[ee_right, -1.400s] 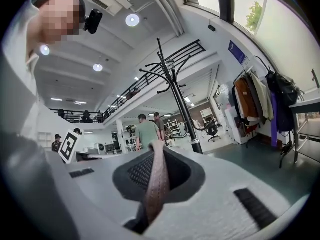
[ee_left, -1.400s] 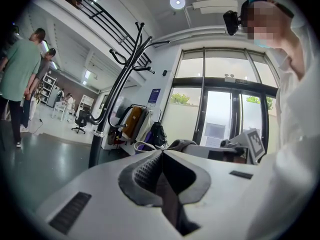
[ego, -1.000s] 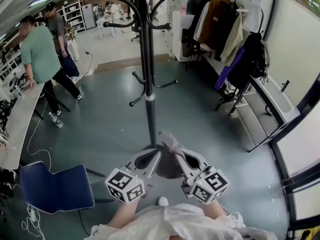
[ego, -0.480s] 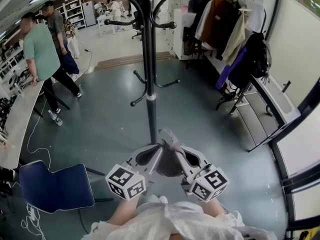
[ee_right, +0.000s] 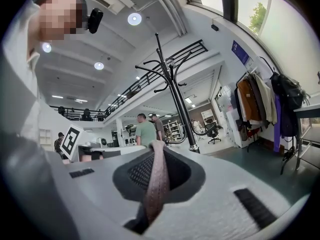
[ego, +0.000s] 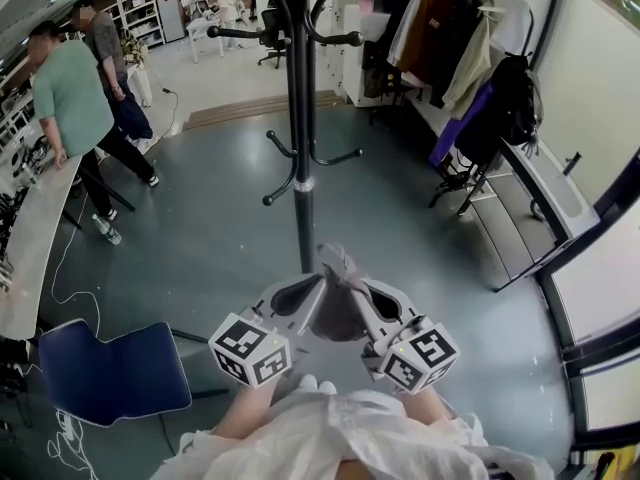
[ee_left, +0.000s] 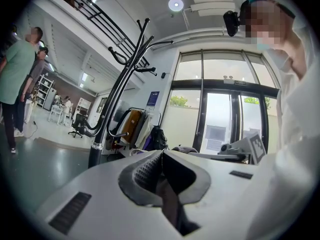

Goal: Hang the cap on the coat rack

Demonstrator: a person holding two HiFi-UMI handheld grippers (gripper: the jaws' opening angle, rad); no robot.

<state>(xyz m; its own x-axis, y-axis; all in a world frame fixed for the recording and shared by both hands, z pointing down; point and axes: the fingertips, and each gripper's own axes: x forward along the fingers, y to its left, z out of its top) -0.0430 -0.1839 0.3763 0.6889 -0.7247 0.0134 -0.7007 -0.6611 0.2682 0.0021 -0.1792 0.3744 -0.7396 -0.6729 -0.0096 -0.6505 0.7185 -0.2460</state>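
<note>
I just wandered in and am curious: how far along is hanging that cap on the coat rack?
Done: the cap is picked up, pinched by both the left hand-held gripper and the right hand-held gripper. In hand: it is held low, close to the coat rack pole. Left: raising it onto a hook and letting go; no hook bears it yet.

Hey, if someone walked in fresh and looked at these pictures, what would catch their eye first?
The tall black metal coat rack stands dead centre, its curved hooks fanning out at the top. Right before it, low in the head view, the left gripper and right gripper both pinch a grey-brown fabric cap between them. A blue chair sits at lower left.
</note>
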